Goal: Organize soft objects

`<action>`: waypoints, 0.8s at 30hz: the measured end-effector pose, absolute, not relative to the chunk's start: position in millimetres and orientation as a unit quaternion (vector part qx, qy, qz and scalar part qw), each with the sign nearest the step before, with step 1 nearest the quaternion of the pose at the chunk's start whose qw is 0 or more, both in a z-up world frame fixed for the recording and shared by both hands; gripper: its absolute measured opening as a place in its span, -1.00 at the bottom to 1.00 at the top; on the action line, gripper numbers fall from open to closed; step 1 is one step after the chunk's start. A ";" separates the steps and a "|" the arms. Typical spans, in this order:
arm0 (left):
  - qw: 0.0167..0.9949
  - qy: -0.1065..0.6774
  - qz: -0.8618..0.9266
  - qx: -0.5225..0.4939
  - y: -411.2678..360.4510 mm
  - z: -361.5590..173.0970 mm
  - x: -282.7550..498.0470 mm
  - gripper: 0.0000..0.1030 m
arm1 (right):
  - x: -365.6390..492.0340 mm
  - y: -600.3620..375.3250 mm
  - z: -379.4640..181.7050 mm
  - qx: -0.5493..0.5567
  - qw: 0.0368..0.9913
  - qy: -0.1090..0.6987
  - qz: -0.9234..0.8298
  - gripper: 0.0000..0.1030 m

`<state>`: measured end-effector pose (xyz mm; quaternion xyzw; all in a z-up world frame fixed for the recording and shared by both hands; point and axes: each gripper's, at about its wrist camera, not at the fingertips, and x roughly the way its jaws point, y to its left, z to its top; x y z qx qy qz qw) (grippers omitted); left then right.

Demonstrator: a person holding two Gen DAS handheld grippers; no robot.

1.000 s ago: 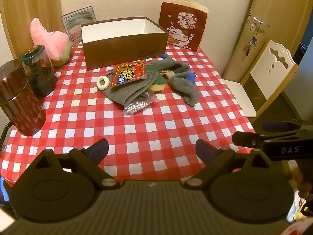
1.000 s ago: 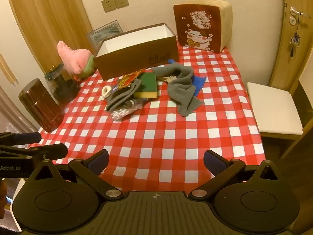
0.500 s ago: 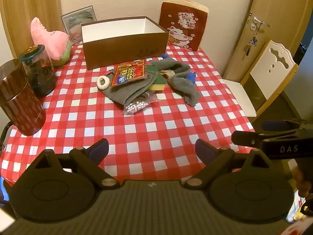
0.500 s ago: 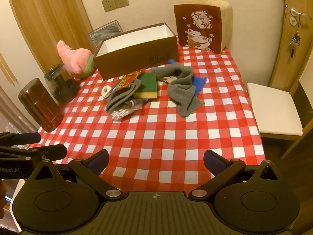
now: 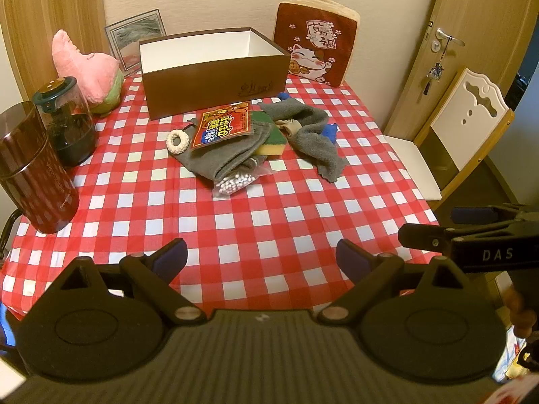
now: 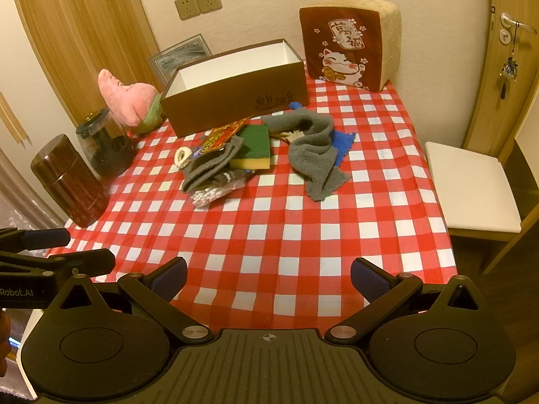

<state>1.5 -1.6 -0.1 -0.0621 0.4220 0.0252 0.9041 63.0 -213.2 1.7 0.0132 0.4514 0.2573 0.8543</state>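
Note:
A pile of soft things lies mid-table in front of an open brown box (image 5: 215, 77) (image 6: 235, 101): a grey towel (image 5: 313, 134) (image 6: 316, 155), grey socks (image 5: 222, 158) (image 6: 212, 165), a green-yellow sponge (image 5: 273, 138) (image 6: 252, 148), a blue cloth (image 6: 342, 143), a white scrunchie (image 5: 178, 141), a red snack packet (image 5: 222, 124) and a bag of cotton swabs (image 5: 234, 183) (image 6: 205, 197). My left gripper (image 5: 261, 256) is open and empty over the table's near edge. My right gripper (image 6: 267, 271) is open and empty there too, to the left gripper's right.
A pink plush (image 5: 87, 67), a glass jar (image 5: 65, 121) and a dark red canister (image 5: 32, 175) stand at the left. A lucky-cat cushion (image 5: 316, 50) leans on the back wall. A white chair (image 6: 471, 188) stands right of the table (image 5: 235, 219).

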 end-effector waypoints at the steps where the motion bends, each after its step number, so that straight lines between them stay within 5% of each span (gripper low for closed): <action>1: 0.904 0.422 0.026 -0.062 -1.7 -0.1 1.6 0.83 | 63.1 -213.3 1.7 0.014 0.854 0.451 0.257 1.00; 24: 0.904 0.422 0.025 -0.062 1.2 -2.5 1.5 0.83 | 64.2 -210.9 -0.7 0.013 0.855 0.450 0.258 1.00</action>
